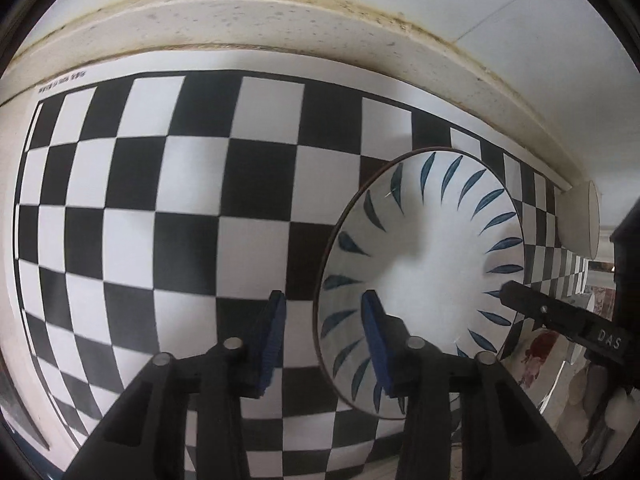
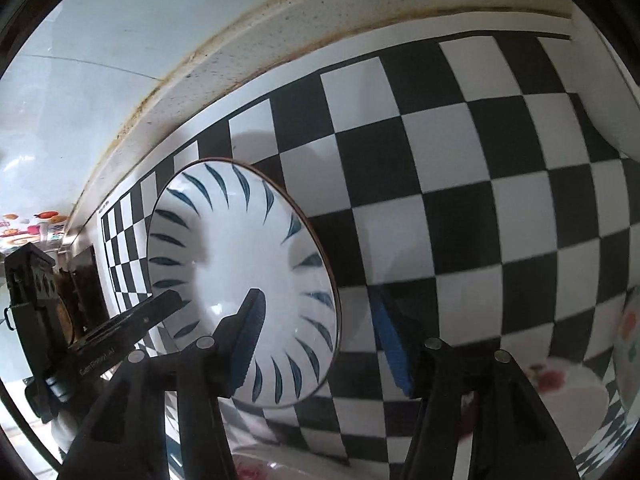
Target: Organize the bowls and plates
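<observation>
A white bowl with blue leaf marks round its inside (image 1: pixel 424 276) sits on a black and white checkered mat (image 1: pixel 180 220). My left gripper (image 1: pixel 324 328) is open and straddles the bowl's left rim, one blue pad inside, one outside. My right gripper (image 2: pixel 320 332) is open too and straddles the bowl's (image 2: pixel 240 280) right rim the same way. The right gripper's finger also shows in the left wrist view (image 1: pixel 560 316), and the left one's in the right wrist view (image 2: pixel 128 328).
A stained white ledge (image 1: pixel 280 16) and wall run behind the mat. A white dish on edge (image 1: pixel 588 220) stands at the right. A plate with a red flower print (image 2: pixel 568 392) lies by the mat's near right corner. Dark objects (image 2: pixel 36 304) stand far left.
</observation>
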Available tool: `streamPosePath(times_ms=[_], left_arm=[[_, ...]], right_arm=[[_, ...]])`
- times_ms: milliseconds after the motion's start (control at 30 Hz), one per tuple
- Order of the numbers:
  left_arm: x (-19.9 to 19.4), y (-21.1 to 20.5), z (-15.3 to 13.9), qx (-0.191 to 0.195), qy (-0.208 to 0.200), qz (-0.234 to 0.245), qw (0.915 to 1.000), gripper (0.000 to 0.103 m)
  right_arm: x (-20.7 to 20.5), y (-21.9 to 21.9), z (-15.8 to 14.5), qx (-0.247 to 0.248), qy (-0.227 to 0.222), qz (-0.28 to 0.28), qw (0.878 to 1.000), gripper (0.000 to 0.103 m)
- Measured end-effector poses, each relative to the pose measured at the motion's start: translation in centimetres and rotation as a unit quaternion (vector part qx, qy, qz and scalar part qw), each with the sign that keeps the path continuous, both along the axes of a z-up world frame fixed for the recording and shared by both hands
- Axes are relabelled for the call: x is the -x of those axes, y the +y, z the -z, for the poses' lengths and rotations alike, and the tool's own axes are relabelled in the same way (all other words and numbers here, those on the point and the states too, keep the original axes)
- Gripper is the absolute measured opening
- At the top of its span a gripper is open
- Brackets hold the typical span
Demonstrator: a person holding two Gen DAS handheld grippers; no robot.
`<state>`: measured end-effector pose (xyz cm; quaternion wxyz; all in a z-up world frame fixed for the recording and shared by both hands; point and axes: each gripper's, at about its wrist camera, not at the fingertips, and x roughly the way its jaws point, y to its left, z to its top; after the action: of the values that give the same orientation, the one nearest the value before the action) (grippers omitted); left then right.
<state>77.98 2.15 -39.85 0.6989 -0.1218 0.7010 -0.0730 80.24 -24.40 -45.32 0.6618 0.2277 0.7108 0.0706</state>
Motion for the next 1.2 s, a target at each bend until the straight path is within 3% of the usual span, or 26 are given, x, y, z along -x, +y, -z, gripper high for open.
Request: streamPosePath(times_ms=[67, 133, 233, 667, 933, 1200], left_arm=[[-0.2, -0.5, 0.3, 0.001, 0.001, 0.008, 1.0, 0.023], [-0.3, -1.0, 0.5, -0.009, -0.004, 0.017, 0.9998, 0.022], [-0.4, -1.3, 0.5, -0.016, -0.014, 0.024, 0.9995, 0.022], [1.1, -2.4, -2.2, -0.03, -0.05, 0.043, 0.9974, 0.022], [3.7, -1.9, -5.8, -0.025, -0.075, 0.046, 0.9958, 0.022], [8.6, -1.2, -9.7, -0.018, -0.092, 0.061, 0.9938, 0.022]], right_arm=[[-0.3, 0.2, 0.5, 0.0, 0.003, -0.004, 1.0, 0.04], [-0.4, 0.5, 1.0, 0.001, 0.009, -0.005, 1.0, 0.025], [-0.2, 0.7, 0.9, 0.017, 0.003, -0.01, 1.0, 0.019], [1.7, 0.8, -1.2, 0.018, -0.023, -0.013, 0.999, 0.017], [4.3, 0.5, -5.1, 0.013, -0.057, -0.021, 0.998, 0.016], [9.7, 0.5, -9.9, 0.002, -0.099, -0.037, 0.994, 0.016]])
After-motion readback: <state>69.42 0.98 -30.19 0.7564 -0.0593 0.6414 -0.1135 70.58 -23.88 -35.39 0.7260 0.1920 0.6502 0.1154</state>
